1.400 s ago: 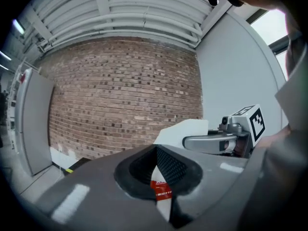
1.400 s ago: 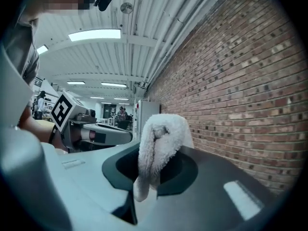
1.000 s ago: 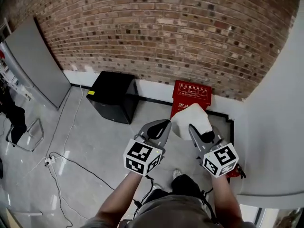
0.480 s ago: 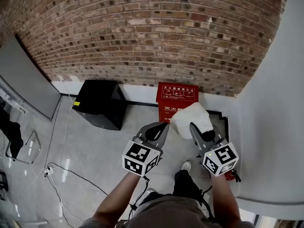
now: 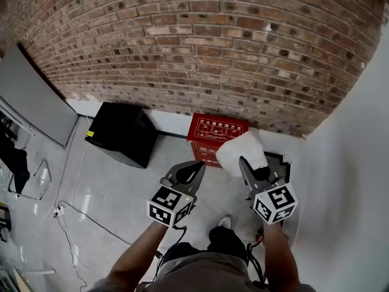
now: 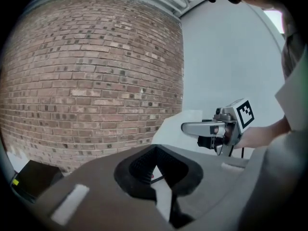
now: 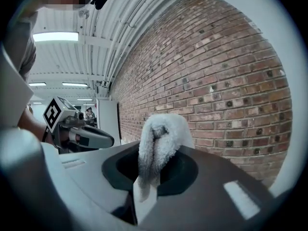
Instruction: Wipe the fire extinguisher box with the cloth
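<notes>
the right gripper [image 5: 250,166] has its jaws closed narrow on a white cloth [image 7: 161,134], a folded wad of towel that is pinched between the jaws and bulges up past their tips. in the head view it sits right of centre, with the cloth just above it. the left gripper [image 5: 196,168] is beside it at centre left, apart from it, its jaws drawn together with nothing between them. both point toward the upper part of the frame.

beyond the tips, the red fire extinguisher box [image 5: 214,131] stands on the floor [image 5: 115,181] against the foot of the brick wall [image 5: 200,47], just above the frame's centre. the cloth overlaps its right edge in this view, and whether they touch cannot be told. a black box [image 5: 118,132] stands left of the red one, also by the wall. a grey panel [image 5: 30,96] leans at the far left, thin cables [image 5: 73,205] trail across the lower left, and a white wall [image 5: 346,181] fills the right side.
</notes>
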`<move>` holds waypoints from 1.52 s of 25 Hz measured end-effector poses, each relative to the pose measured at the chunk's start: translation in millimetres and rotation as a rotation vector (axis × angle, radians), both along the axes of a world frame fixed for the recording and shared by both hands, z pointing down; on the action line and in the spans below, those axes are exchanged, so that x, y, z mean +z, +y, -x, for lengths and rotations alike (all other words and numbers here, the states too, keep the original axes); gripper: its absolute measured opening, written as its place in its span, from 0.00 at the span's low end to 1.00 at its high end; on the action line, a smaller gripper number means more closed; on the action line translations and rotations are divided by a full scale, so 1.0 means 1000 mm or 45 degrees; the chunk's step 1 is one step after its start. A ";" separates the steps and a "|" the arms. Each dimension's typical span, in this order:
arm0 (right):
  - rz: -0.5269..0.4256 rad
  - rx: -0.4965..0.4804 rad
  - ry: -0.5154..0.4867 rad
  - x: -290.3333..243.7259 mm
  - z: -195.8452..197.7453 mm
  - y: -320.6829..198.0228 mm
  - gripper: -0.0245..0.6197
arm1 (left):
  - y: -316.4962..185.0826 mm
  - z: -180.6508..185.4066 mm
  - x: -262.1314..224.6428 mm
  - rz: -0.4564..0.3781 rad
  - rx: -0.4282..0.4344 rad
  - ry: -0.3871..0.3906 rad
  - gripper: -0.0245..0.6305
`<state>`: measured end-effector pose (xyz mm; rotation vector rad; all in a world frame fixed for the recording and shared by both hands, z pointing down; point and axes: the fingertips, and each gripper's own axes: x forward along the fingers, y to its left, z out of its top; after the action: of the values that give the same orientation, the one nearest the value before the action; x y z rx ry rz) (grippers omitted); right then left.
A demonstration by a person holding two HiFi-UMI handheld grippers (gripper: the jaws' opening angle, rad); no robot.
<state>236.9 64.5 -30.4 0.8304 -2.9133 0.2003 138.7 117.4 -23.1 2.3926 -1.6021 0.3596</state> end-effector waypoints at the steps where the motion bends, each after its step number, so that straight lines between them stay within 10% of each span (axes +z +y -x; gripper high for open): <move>1: 0.015 -0.005 0.001 0.004 -0.004 -0.011 0.16 | -0.009 -0.002 0.003 0.013 -0.006 -0.013 0.04; 14: 0.175 0.138 0.091 0.108 -0.017 -0.102 0.16 | -0.111 0.001 0.096 0.156 0.090 -0.050 0.04; 32: 0.396 0.673 0.461 0.414 -0.035 -0.150 0.16 | -0.168 0.064 0.369 0.372 0.205 0.031 0.04; 38: 0.340 0.577 0.519 0.458 0.002 -0.178 0.16 | -0.170 0.084 0.414 0.378 0.156 0.041 0.04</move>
<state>235.1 -113.8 428.0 1.2923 -2.2335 0.3923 54.5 -52.1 391.4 2.2594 -1.2895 0.5380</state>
